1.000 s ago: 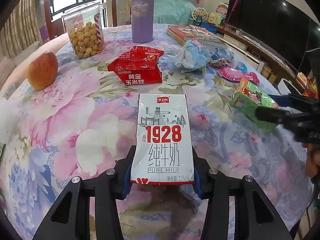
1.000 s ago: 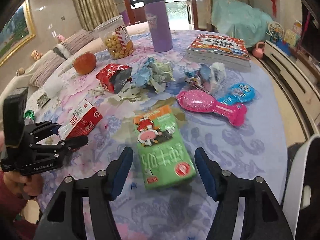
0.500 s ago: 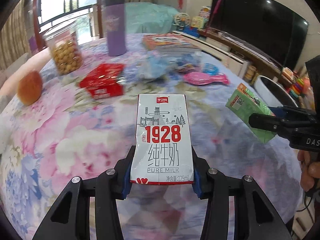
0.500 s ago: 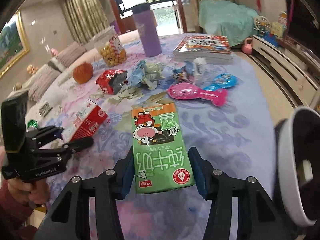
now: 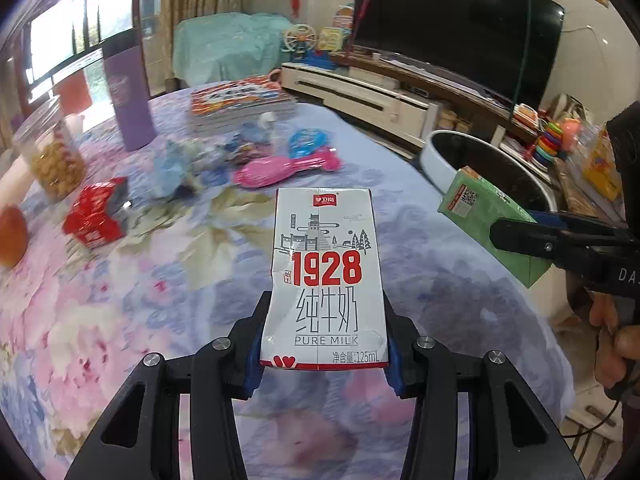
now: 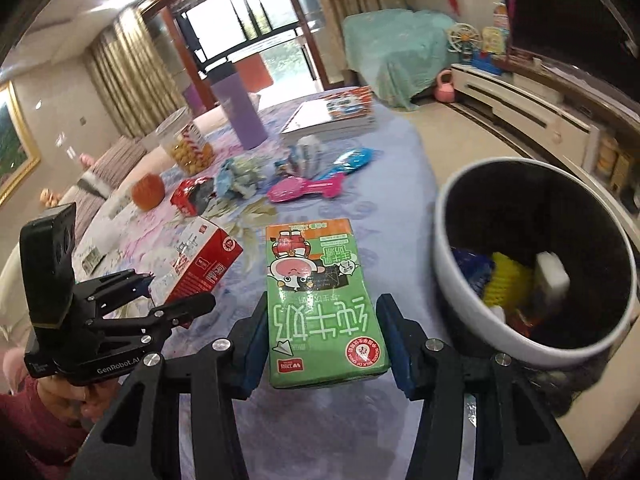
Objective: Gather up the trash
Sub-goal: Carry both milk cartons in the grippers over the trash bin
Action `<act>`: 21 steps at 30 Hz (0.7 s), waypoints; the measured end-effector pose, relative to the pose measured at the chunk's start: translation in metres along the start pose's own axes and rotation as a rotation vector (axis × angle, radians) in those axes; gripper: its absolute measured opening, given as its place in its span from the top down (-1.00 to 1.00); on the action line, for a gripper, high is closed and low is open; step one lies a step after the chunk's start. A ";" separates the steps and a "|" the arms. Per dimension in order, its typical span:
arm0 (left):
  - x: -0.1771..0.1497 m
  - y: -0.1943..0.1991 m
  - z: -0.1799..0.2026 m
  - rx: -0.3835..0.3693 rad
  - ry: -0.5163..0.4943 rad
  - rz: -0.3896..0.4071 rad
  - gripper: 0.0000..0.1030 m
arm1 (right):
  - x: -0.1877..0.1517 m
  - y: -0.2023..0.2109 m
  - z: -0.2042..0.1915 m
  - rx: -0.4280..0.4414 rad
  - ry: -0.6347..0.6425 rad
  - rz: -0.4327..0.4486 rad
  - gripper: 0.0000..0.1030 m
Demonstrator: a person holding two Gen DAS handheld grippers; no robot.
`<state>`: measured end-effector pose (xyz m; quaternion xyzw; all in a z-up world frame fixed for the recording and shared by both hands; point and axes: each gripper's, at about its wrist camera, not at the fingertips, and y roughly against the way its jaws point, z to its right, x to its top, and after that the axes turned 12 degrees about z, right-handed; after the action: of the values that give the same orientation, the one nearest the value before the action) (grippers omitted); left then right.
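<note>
My left gripper [image 5: 324,360] is shut on a white and red "1928" milk carton [image 5: 324,272], held up over the flowered tablecloth [image 5: 140,300]. In the right wrist view my right gripper [image 6: 322,344] is shut on a green milk carton [image 6: 320,288], lifted near the table's right edge. Just right of it stands a white trash bin [image 6: 448,240] with a black liner and several pieces of trash inside. Each view also shows the other hand: the left gripper [image 6: 160,296] with its carton [image 6: 204,260], and the right gripper [image 5: 552,240] with the green carton [image 5: 476,208] in front of the bin [image 5: 436,152].
On the table lie a red snack pack [image 6: 192,196], crumpled wrappers [image 6: 240,172], a pink brush [image 6: 304,190], an apple [image 6: 148,196], a snack jar [image 6: 188,148], a purple flask [image 6: 240,112] and books [image 6: 332,114]. A TV cabinet [image 6: 520,104] runs behind the bin.
The right gripper has closed on the green carton and lifted it off the table. Both grippers have swung right with their cartons, and the bin has come into view.
</note>
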<state>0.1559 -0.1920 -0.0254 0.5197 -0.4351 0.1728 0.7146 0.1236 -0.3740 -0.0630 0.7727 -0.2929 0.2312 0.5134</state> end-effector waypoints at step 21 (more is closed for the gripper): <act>0.042 -0.043 0.068 -0.111 -0.107 -0.012 0.11 | 0.016 0.046 0.070 -0.141 -0.062 0.073 0.00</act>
<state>0.1791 -0.2784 -0.0117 0.4904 -0.4784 0.1165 0.7191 0.1068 -0.4566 -0.0479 0.7303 -0.3523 0.2044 0.5484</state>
